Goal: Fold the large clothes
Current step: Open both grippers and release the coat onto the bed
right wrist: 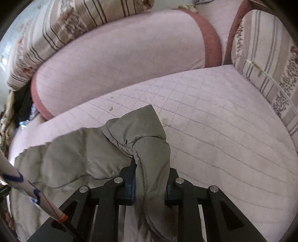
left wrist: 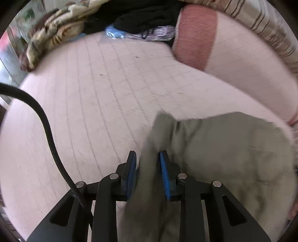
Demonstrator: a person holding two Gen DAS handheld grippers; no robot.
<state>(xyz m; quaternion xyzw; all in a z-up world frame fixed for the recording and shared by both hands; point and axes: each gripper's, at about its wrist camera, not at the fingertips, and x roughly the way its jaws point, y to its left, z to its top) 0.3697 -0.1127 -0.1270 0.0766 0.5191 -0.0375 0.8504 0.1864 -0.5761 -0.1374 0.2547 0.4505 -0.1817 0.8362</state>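
Now both claws have a hold on the grey padded jacket [right wrist: 78, 160]. The left claw [left wrist: 147, 158] is clenched on a bunched fold of it, blue pads pressing the cloth from both sides. The right claw [right wrist: 149, 167] is grasping a stitched edge, the fabric draped right over its fingers. Between them, the jacket spreads across the near part of the pink quilted bed cover [right wrist: 214, 121], from six o'clock out toward nine in the right view.

How far along? Early, I'd say. The jacket looks rumpled and loosely spread, no neat fold showing, so the folding itself seems mostly left to do.

Around it: a pink bolster with a darker rose band [right wrist: 121, 48] lies at twelve o'clock, striped flowered cushions [right wrist: 268, 61] at two. In the left view, a brown patterned blanket [left wrist: 50, 37] sits at eleven o'clock, dark clothes [left wrist: 141, 16] and a crinkled plastic bag [left wrist: 137, 33] at twelve. A black cable [left wrist: 46, 128] curves past at nine.
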